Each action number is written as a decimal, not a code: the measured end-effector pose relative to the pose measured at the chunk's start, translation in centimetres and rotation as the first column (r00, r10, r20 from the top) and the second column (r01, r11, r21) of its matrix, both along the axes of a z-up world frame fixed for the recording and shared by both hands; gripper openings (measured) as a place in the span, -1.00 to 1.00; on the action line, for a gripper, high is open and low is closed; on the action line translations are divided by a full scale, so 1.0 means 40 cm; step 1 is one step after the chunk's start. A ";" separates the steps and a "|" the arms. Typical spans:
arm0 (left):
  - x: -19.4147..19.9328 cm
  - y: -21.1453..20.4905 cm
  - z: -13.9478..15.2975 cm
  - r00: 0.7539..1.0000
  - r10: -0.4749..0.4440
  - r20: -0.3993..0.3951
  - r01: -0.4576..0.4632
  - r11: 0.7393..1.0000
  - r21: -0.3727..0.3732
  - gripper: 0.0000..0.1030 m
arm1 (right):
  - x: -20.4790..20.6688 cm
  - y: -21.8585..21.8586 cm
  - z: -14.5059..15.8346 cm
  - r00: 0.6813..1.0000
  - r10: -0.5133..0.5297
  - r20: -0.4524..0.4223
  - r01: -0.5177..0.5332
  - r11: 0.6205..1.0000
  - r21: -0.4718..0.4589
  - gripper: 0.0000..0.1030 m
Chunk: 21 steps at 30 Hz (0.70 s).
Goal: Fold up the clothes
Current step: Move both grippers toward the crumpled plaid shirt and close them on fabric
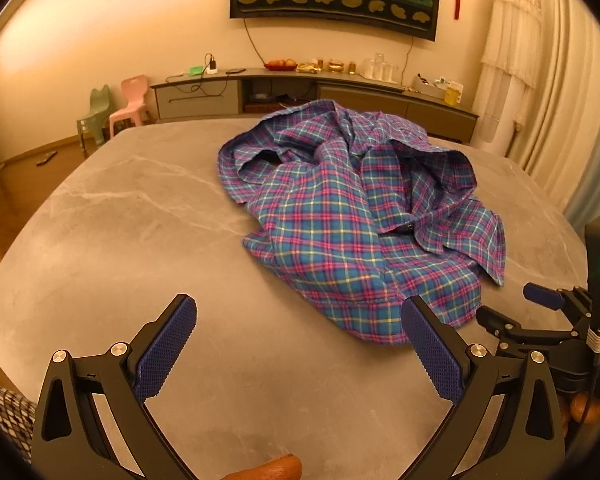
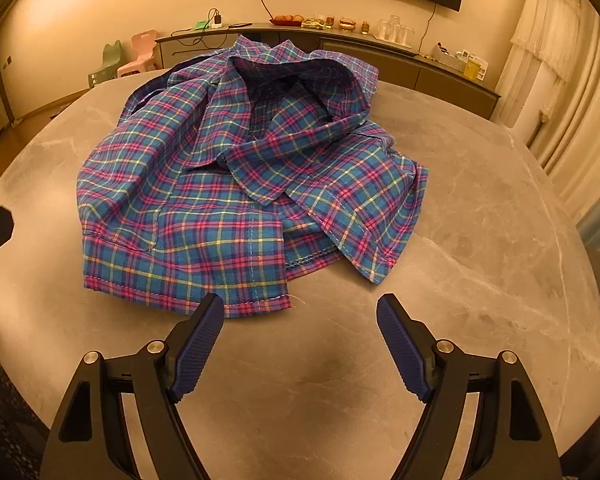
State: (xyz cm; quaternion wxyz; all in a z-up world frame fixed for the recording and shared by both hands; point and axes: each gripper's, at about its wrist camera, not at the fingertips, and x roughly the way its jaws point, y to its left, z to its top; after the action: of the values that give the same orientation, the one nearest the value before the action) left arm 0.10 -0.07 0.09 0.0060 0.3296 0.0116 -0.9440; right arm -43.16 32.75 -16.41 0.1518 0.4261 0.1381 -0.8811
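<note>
A blue, pink and yellow plaid shirt (image 1: pixel 352 216) lies crumpled in a heap on the grey marble table (image 1: pixel 140 240). In the right wrist view the same shirt (image 2: pixel 236 184) fills the table's middle, its hem nearest the camera. My left gripper (image 1: pixel 300 312) hovers open over bare table, its right pad just in front of the shirt's near edge. My right gripper (image 2: pixel 300 308) is open too, its left pad level with the hem, nothing between the fingers. The right gripper (image 1: pixel 540 300) also shows at the right edge of the left wrist view.
Behind the table runs a low cabinet (image 1: pixel 320 92) with fruit, cups and cables. Two small plastic chairs (image 1: pixel 116 108) stand at the left wall. Curtains (image 1: pixel 552 80) hang on the right. The table's rounded edge (image 2: pixel 580 264) curves near the right side.
</note>
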 end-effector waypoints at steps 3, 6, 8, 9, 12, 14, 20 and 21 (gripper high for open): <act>0.008 0.008 -0.007 1.000 0.016 0.024 -0.016 1.000 -0.006 0.99 | -0.003 -0.005 -0.002 1.000 0.001 0.004 -0.001 1.000 -0.012 0.55; 0.005 -0.009 -0.011 0.997 0.000 0.075 -0.003 0.999 0.042 0.99 | -0.016 0.004 -0.004 1.000 -0.005 0.021 0.006 0.999 -0.037 0.55; -0.016 -0.009 -0.023 0.994 -0.011 0.112 0.005 0.999 0.053 0.99 | -0.012 0.002 -0.004 1.000 -0.007 0.013 0.007 1.000 -0.028 0.55; -0.018 -0.007 -0.030 0.993 -0.015 0.114 0.009 0.998 0.055 0.99 | -0.006 0.000 -0.005 1.000 -0.005 0.002 0.006 1.000 -0.022 0.55; -0.031 -0.020 -0.035 0.989 -0.038 0.141 0.028 0.997 0.068 0.99 | -0.010 -0.005 -0.005 1.000 0.000 0.007 0.001 1.000 -0.016 0.55; -0.037 -0.015 -0.044 0.986 -0.051 0.161 0.041 0.997 0.065 0.99 | -0.005 -0.009 -0.004 1.000 0.002 0.008 -0.002 1.000 -0.012 0.55; -0.043 0.011 -0.067 0.972 -0.102 0.211 0.091 0.994 0.059 0.99 | -0.001 -0.013 -0.003 1.000 0.007 0.014 -0.007 1.000 -0.010 0.55; -0.043 0.015 -0.069 0.972 -0.107 0.210 0.098 0.994 0.053 0.99 | -0.001 -0.014 -0.002 1.000 0.008 0.015 -0.008 1.000 -0.011 0.55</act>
State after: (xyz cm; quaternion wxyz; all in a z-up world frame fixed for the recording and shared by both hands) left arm -1.62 0.53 -2.69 -0.0483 0.4290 0.0138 -0.9019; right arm -43.18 32.20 -16.50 0.1585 0.4312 0.1340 -0.8781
